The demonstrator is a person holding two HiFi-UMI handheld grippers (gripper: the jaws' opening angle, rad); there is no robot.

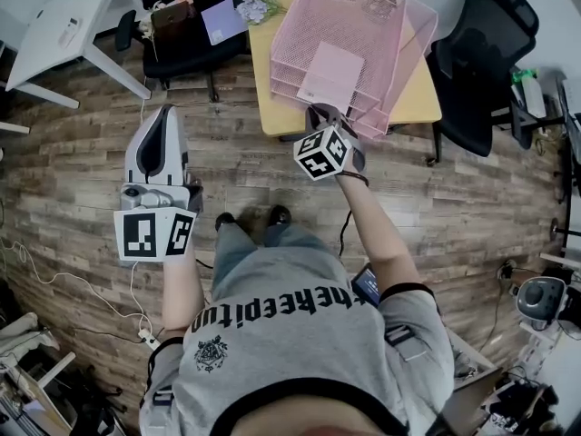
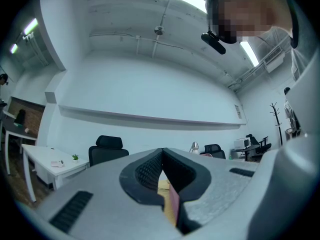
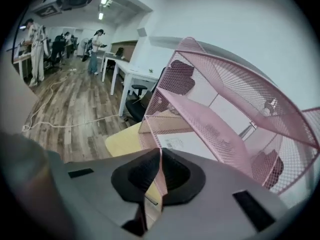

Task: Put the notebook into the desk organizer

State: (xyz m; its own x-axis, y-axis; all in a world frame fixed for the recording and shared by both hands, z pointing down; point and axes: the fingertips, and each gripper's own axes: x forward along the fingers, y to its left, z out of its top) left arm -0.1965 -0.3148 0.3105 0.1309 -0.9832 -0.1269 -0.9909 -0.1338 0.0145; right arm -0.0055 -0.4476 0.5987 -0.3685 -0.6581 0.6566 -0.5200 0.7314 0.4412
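A pink mesh desk organizer [image 1: 363,25] with stacked trays stands on a yellow table [image 1: 263,80]. A thin pink notebook [image 1: 331,73] lies at the organizer's open front, its far part over a lower tray. My right gripper [image 1: 320,112] is shut on the notebook's near edge. In the right gripper view the notebook [image 3: 161,176] shows edge-on, pinched where the right gripper [image 3: 160,154] closes, with the organizer [image 3: 225,99] just ahead. My left gripper [image 1: 166,109] hangs over the floor left of the table, shut and holding nothing. In its own view the left gripper [image 2: 162,151] faces a white wall.
A black office chair [image 1: 186,34] with a lavender sheet [image 1: 222,18] on it stands left of the table, and another chair [image 1: 481,62] stands to the right. A white desk [image 1: 64,25] is at far left. Cables [image 1: 54,280] run over the wooden floor. A pale sheet [image 3: 182,144] lies in a lower tray.
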